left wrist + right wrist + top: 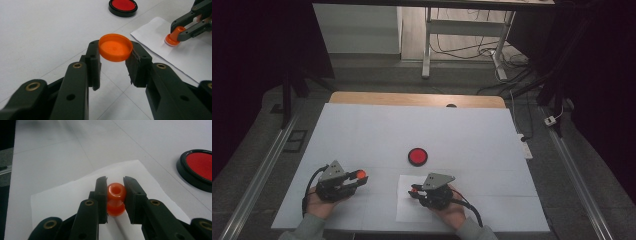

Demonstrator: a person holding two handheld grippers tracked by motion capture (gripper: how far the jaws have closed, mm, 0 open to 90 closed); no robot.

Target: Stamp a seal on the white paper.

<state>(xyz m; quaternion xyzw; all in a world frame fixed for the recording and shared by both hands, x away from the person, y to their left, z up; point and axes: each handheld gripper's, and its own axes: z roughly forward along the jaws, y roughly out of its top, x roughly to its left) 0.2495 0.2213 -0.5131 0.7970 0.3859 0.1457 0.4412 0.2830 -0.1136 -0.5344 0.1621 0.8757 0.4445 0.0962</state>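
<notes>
- Cap (115, 47) is off, clamped in my left gripper (113, 58) above the bench (362, 130).
- My right gripper (115, 192) pinches the orange stamp (116, 198), base down on the paper (62, 197).
- Ink pad (417, 156) sits apart; lifting and recapping remain, I judge.

An orange cap (115, 47) hangs clamped above the table; an orange stamp (116, 198) stands upright on white paper (65, 200).
</notes>
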